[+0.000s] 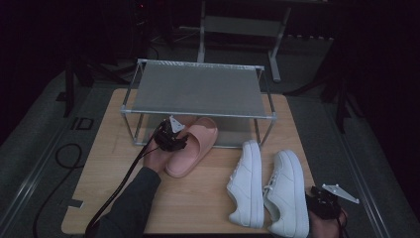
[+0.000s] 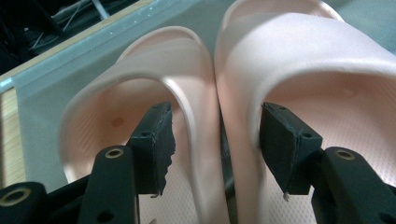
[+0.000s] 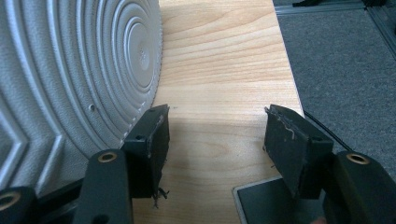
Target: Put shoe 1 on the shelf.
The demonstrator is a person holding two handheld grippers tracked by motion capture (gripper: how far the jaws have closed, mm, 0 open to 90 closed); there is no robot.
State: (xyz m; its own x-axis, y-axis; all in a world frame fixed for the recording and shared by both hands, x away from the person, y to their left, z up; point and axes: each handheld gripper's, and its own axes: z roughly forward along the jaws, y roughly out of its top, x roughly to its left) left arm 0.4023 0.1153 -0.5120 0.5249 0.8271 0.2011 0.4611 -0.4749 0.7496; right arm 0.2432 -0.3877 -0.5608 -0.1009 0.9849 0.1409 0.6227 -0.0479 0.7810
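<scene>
Two pink slippers lie side by side, the left one (image 2: 112, 88) and the right one (image 2: 327, 51), their toes tucked under the metal rack (image 1: 198, 89). My left gripper (image 2: 215, 112) is open. Its jaws straddle the two touching inner walls, one pad inside each slipper, and neither pad presses on the foam. From the high view, the left gripper (image 1: 172, 133) sits over the pink slipper (image 1: 198, 144). My right gripper (image 3: 215, 112) is open over bare wood with nothing between its pads. It rests at the table's near right corner (image 1: 324, 201).
A pair of white sneakers (image 1: 247, 183) (image 1: 288, 191) lies on the wooden table (image 1: 114, 163) at the front right. One grey ridged sole (image 3: 70, 70) stands just left of my right gripper. The table's right edge and grey carpet (image 3: 345, 60) are close by.
</scene>
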